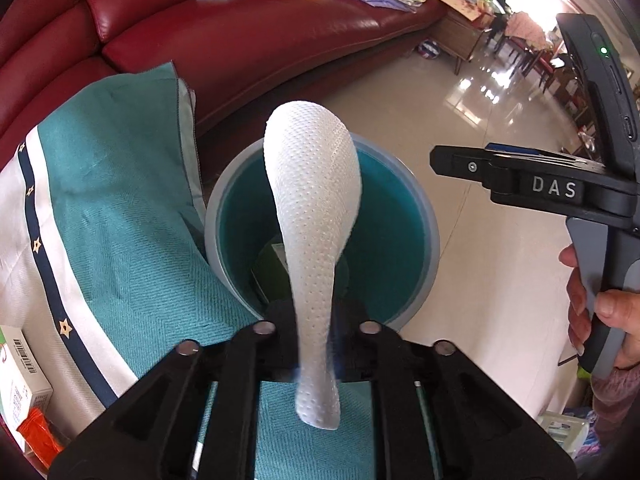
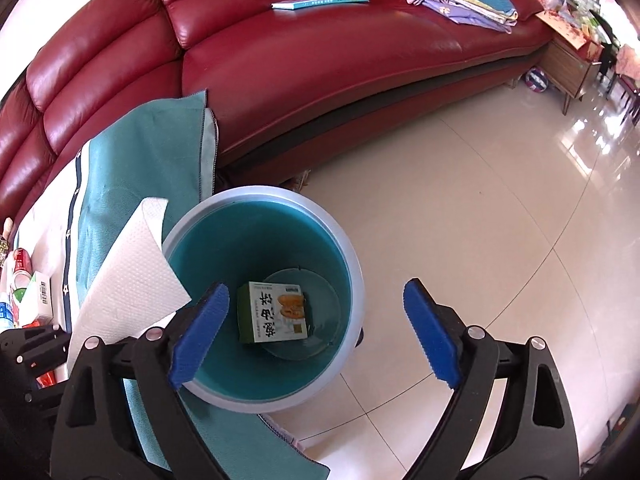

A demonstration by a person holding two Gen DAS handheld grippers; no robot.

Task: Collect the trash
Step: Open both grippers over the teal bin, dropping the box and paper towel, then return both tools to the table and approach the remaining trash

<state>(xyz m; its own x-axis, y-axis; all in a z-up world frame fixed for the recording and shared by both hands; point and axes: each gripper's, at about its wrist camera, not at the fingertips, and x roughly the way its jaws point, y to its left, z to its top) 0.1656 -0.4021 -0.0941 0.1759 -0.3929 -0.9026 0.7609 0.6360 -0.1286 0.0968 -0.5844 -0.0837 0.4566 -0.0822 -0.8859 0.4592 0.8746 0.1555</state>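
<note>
My left fingers [image 1: 316, 314] have the white paper towel [image 1: 316, 200] standing between them, over the teal bin [image 1: 424, 216]; I cannot tell whether they are pinching it. My right fingers [image 2: 315, 286] are spread wide and empty above the same bin, where a small box [image 2: 274, 312] lies on the bottom.

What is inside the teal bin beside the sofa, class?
In the bin lies one printed carton on the round base, seen from the right wrist. From the left wrist, the paper towel covers most of the carton. Anything beneath the carton stays hidden.
</note>
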